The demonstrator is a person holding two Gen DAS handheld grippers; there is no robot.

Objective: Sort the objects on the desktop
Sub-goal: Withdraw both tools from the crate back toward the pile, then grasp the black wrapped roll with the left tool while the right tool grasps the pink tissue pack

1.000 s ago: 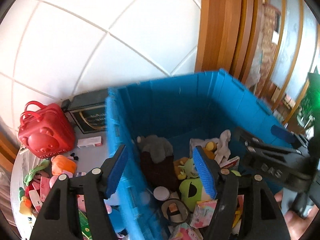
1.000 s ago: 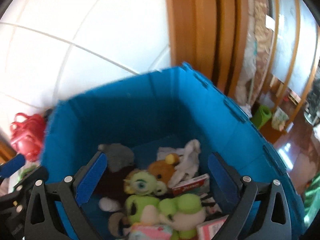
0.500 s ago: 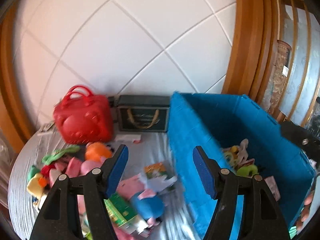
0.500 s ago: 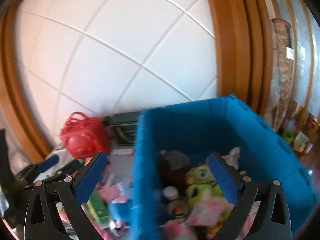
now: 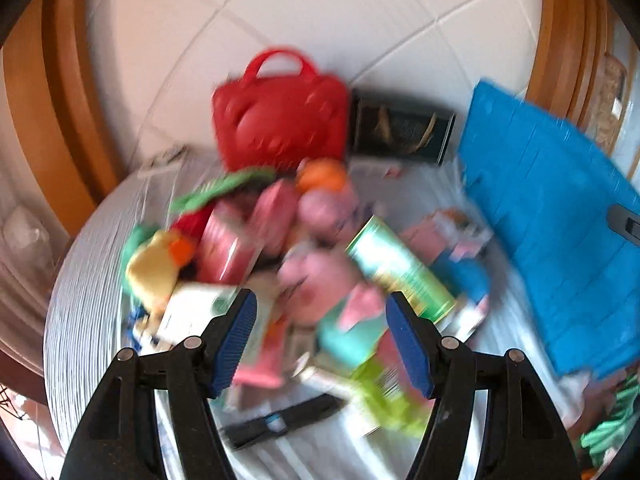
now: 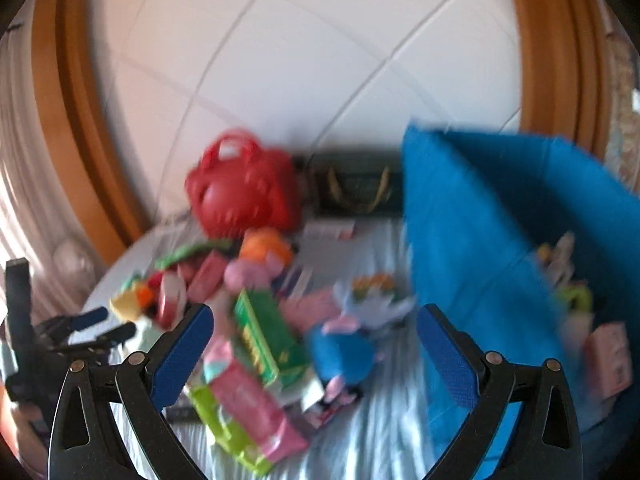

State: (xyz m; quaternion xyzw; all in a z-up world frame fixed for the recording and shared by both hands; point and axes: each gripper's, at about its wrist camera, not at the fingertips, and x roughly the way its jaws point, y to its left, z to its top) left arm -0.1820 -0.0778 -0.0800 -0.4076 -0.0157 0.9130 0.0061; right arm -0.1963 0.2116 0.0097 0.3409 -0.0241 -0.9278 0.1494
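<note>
A blurred heap of toys and boxes lies on the round grey table [image 5: 84, 300]. My left gripper [image 5: 322, 328] hangs open above a pink plush [image 5: 316, 284], with a green box [image 5: 400, 268] just right of it; nothing is between its fingers. My right gripper [image 6: 314, 354] is open and empty above the same green box [image 6: 268, 340] and a blue plush [image 6: 342, 354]. The blue bin [image 6: 480, 248] stands at the right with toys inside. The left gripper [image 6: 92, 328] also shows at the left of the right wrist view.
A red handbag [image 5: 280, 116] and a dark box [image 5: 400, 128] stand at the back against the white tiled wall. A black flat object [image 5: 280, 420] lies near the front. A pink packet [image 6: 256, 416] sits low in the right wrist view.
Both grippers have swung left from over the blue bin to over the heap on the table and dropped lower. Both stayed open and empty.
</note>
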